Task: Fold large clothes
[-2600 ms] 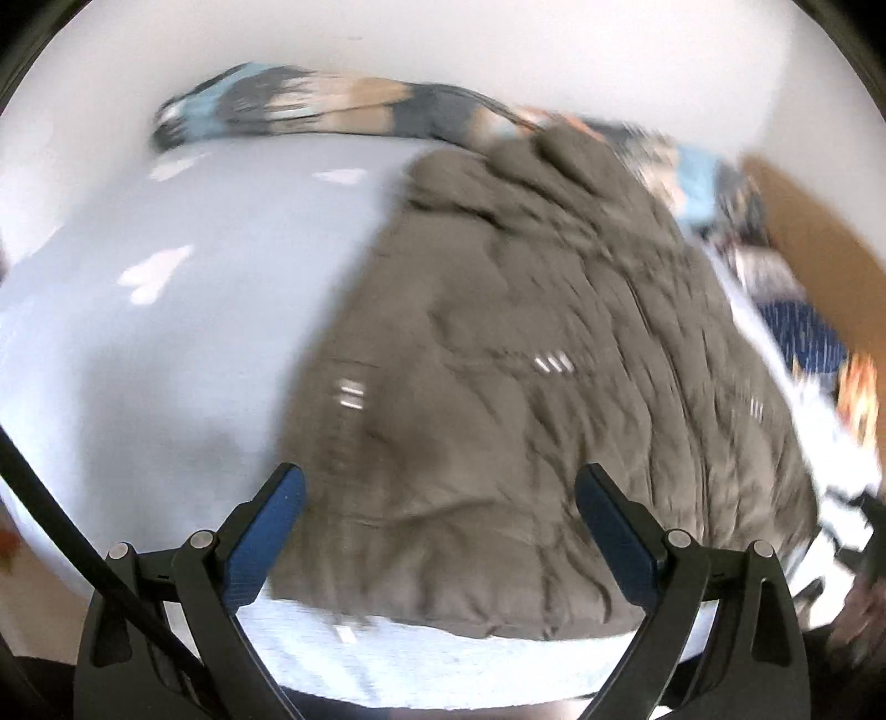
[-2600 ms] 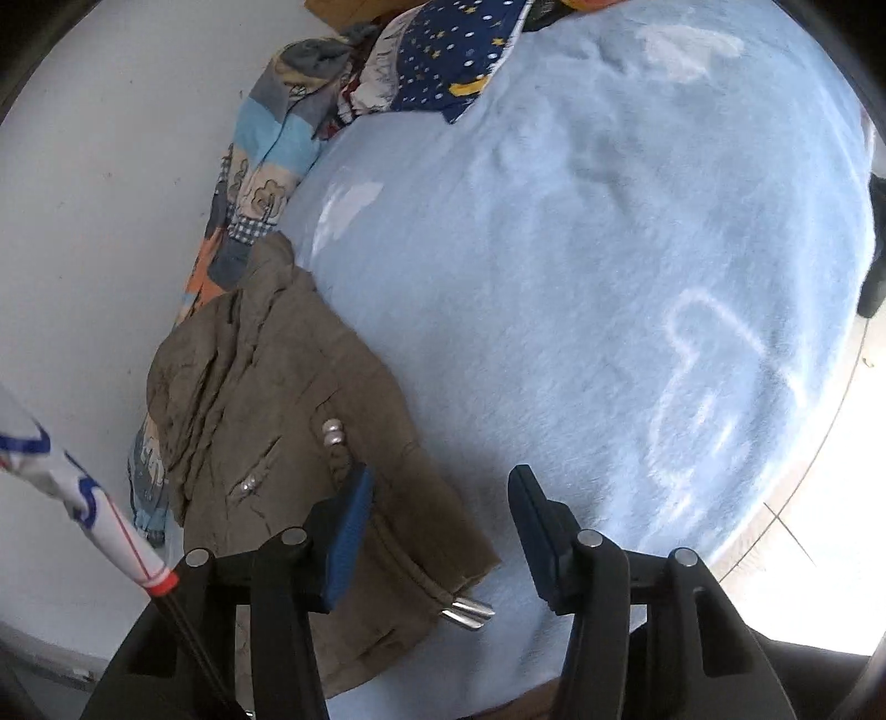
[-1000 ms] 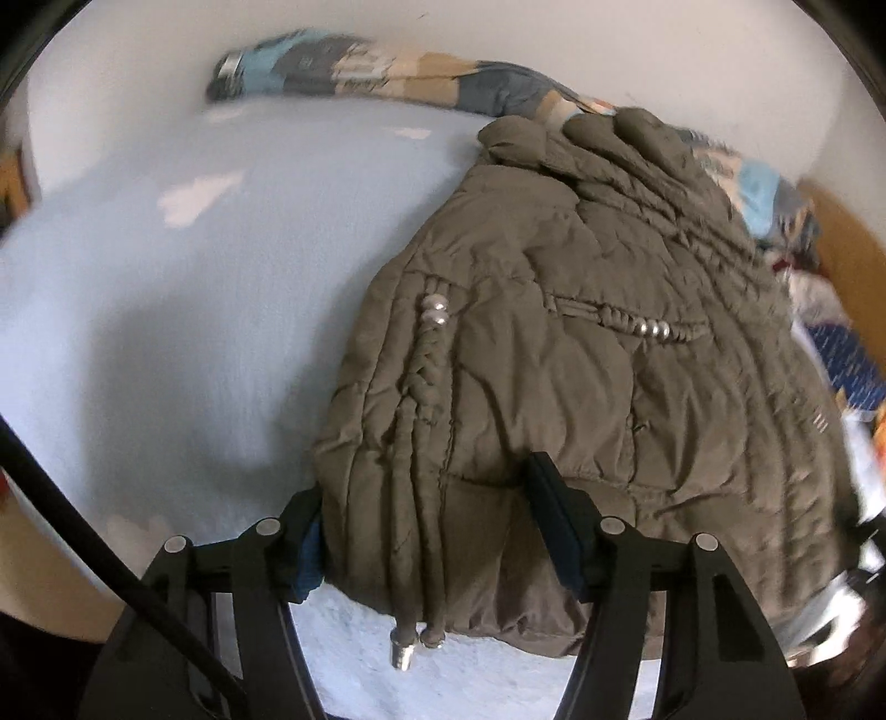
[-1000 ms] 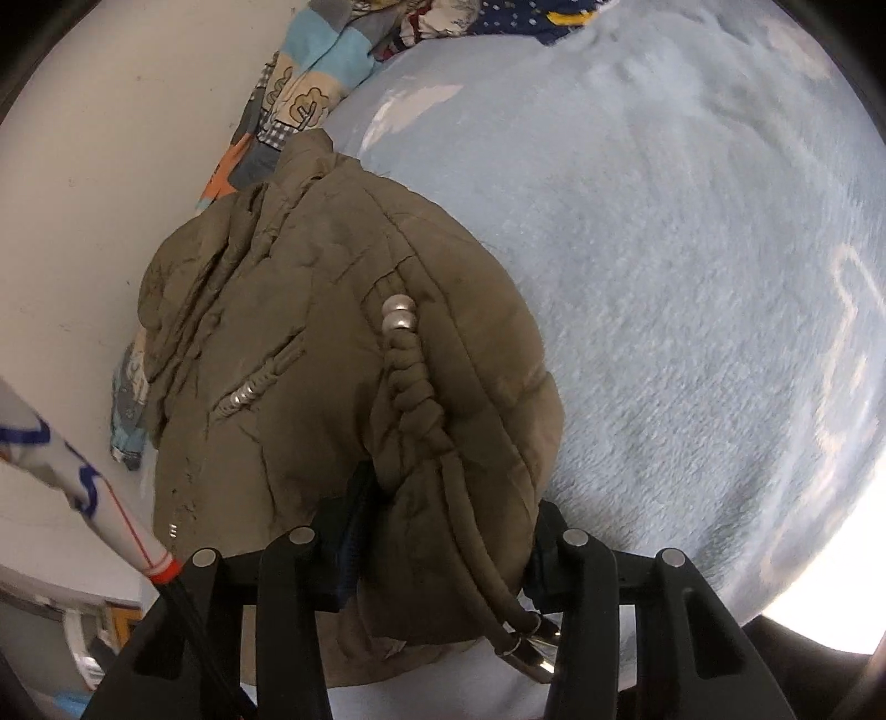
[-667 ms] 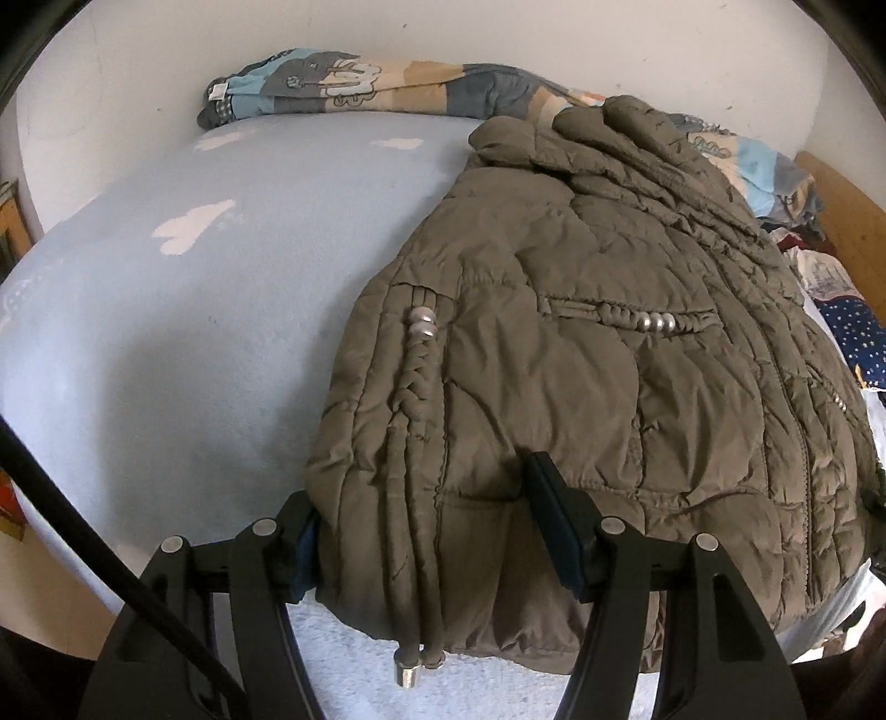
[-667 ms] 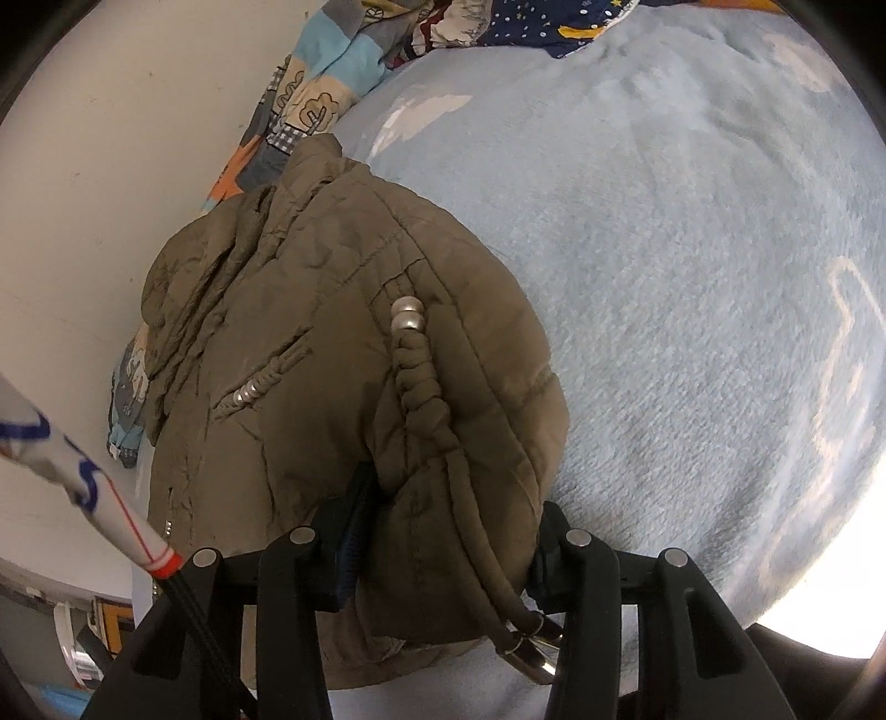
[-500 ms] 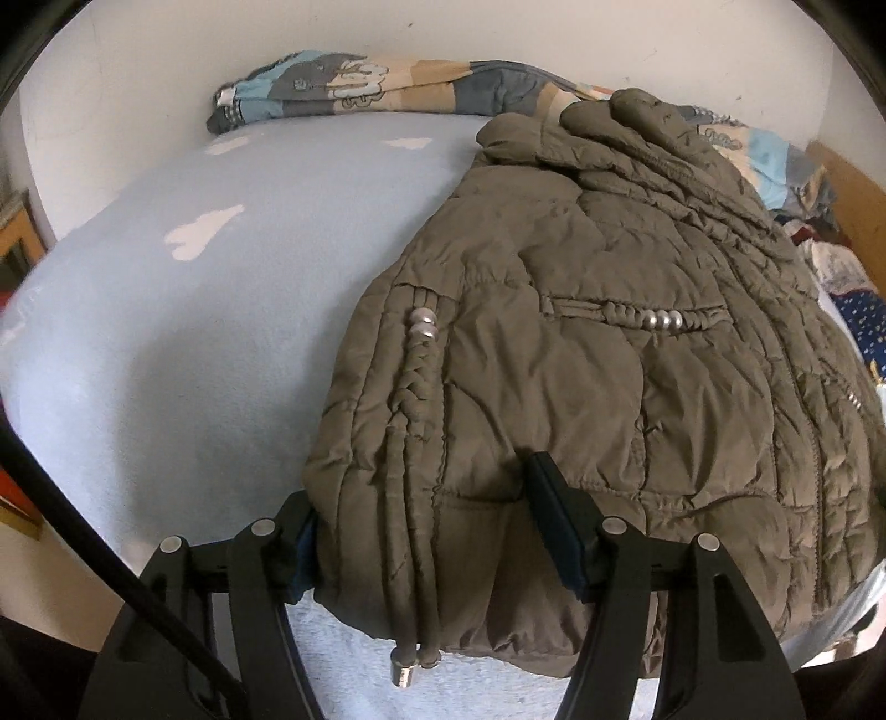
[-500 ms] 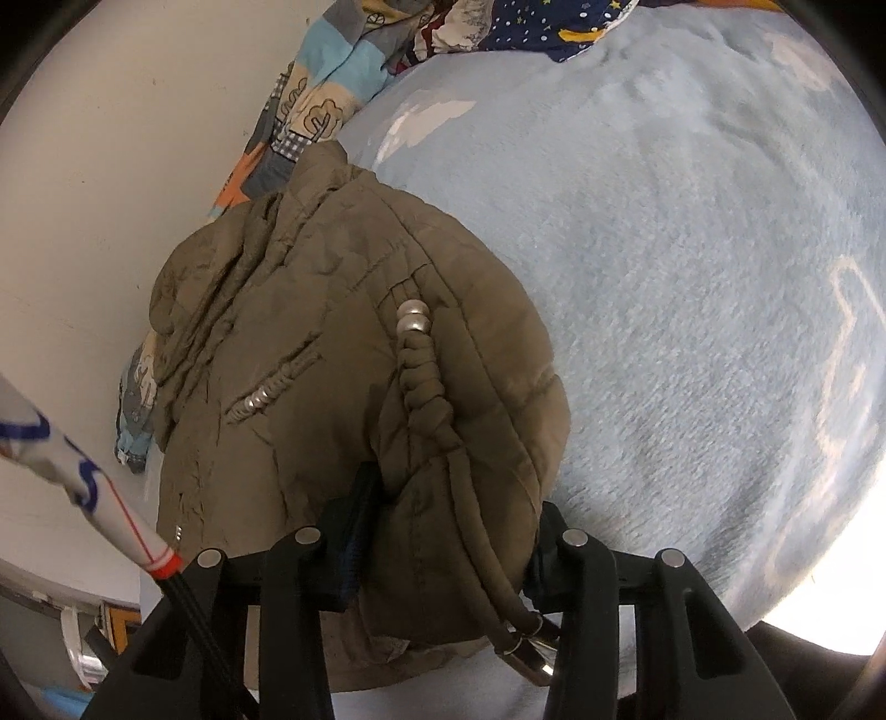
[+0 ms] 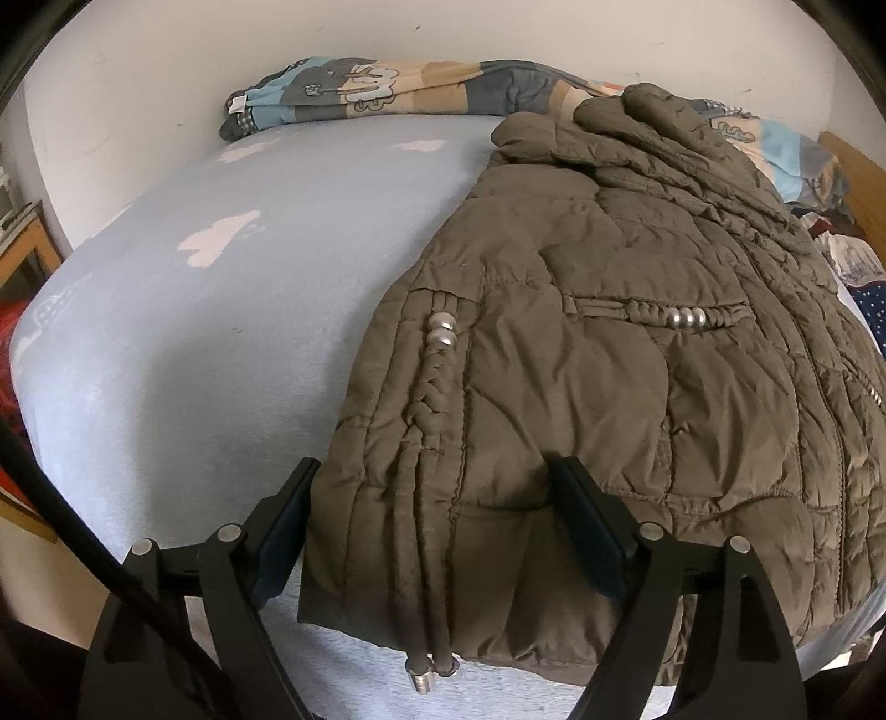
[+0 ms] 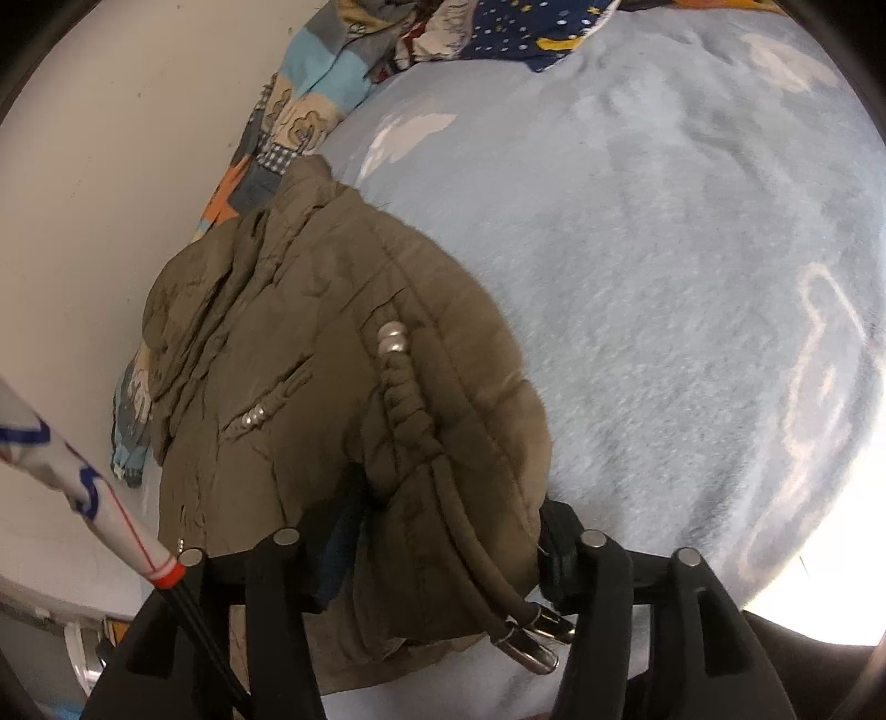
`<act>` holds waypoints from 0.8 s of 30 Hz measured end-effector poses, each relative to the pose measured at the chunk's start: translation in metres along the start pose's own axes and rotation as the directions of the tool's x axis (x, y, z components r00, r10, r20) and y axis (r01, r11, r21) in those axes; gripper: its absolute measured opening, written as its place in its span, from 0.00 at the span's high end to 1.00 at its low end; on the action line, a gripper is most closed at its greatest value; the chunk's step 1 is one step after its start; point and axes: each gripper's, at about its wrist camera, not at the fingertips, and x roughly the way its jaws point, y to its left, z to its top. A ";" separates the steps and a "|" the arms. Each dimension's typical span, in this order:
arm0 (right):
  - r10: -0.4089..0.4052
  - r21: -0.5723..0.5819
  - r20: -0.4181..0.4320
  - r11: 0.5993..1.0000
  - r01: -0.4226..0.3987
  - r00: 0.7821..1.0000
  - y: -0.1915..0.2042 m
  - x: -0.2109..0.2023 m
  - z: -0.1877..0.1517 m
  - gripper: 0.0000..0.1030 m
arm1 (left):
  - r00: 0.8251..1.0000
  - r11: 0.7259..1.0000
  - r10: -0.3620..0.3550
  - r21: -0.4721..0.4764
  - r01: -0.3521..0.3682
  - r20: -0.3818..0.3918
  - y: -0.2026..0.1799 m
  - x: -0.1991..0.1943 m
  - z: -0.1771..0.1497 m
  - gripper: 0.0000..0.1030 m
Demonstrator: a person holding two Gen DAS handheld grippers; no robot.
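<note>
A large olive-brown quilted jacket [image 9: 609,343] lies on a light blue bed [image 9: 221,332], its hem toward me. Braided drawcords with silver beads [image 9: 437,332] run down to metal tips past the hem. My left gripper [image 9: 437,498] is shut on a thick fold of the jacket hem, one finger at each side. In the right wrist view the same jacket [image 10: 310,343] is bunched, and my right gripper [image 10: 448,515] is shut on its hem corner, cords hanging between the fingers.
A patchwork quilt [image 9: 387,88] lies along the white wall at the head of the bed. More clothes, one dark blue with dots [image 10: 526,27], are piled at the far corner. The blue sheet [image 10: 692,249] stretches to the right of the jacket.
Both grippers closed on the jacket hem between 2.6 s and 1 s ago. Since then both hold the fabric almost still, with only a slight shift of view.
</note>
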 end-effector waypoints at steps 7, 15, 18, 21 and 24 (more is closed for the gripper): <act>0.033 0.004 -0.004 0.999 -0.033 0.999 0.000 -0.001 0.001 0.60 | 1.000 0.999 -0.004 0.038 0.003 0.023 -0.004 -0.005 -0.001 0.25; 0.022 -0.102 0.047 0.995 -0.017 0.999 0.019 -0.008 -0.004 0.72 | 0.997 0.995 0.006 0.094 -0.013 0.082 -0.011 -0.018 0.000 0.57; 0.021 -0.103 0.047 0.995 -0.016 0.999 0.019 -0.008 -0.003 0.72 | 0.997 0.996 -0.001 0.089 -0.006 0.080 -0.010 -0.018 0.000 0.59; 0.007 -0.110 0.048 0.994 -0.002 0.999 0.020 -0.006 -0.003 0.72 | 0.997 0.996 0.003 0.092 -0.010 0.078 -0.010 -0.017 0.000 0.59; -0.010 -0.110 0.042 0.994 0.014 0.999 0.021 -0.004 -0.004 0.72 | 0.997 0.995 0.010 0.097 -0.017 0.080 -0.011 -0.016 0.001 0.59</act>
